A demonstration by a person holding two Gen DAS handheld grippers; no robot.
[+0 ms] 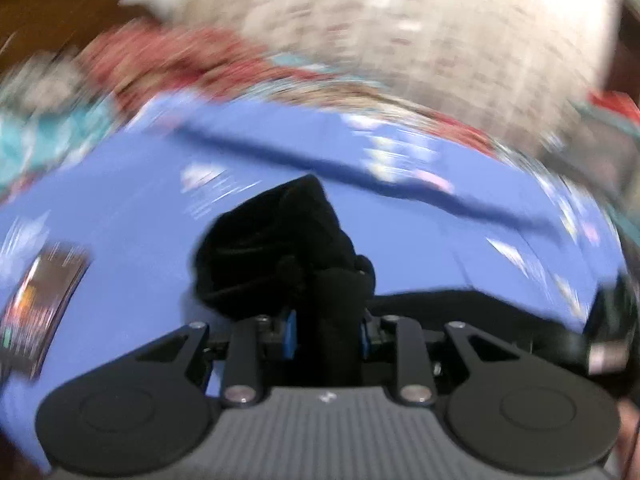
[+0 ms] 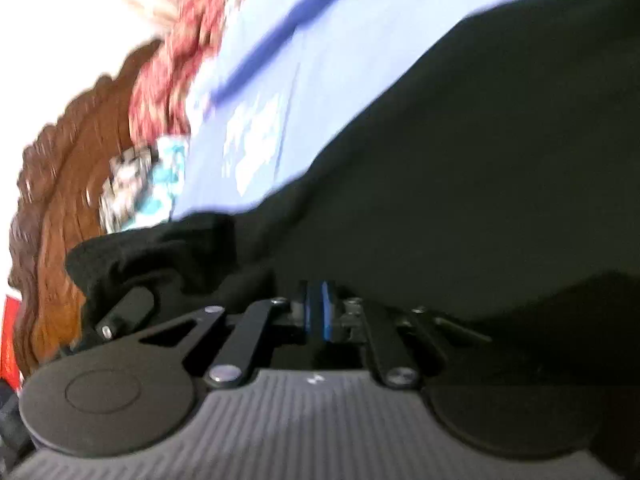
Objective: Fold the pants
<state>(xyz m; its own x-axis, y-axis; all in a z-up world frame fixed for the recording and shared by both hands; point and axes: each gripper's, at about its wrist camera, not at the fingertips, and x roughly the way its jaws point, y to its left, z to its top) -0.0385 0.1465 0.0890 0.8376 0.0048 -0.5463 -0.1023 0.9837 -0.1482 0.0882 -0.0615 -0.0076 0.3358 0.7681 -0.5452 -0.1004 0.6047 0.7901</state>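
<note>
The black pants point(image 1: 276, 248) show in both views, over a blue sheet point(image 1: 120, 200). In the left wrist view my left gripper point(image 1: 328, 320) is shut on a bunched fold of the black cloth, which stands up between the blue pads. In the right wrist view the pants point(image 2: 480, 160) spread wide across the right and middle of the frame. My right gripper point(image 2: 320, 312) has its blue pads pressed close together under the cloth's edge, shut on the pants. Both views are blurred by motion.
A patterned red, teal and white blanket point(image 1: 180, 64) lies beyond the blue sheet point(image 2: 340, 32). A dark flat object with coloured marks point(image 1: 40, 312) lies at the left on the sheet. A brown carved wooden edge point(image 2: 60, 184) stands at the left of the right wrist view.
</note>
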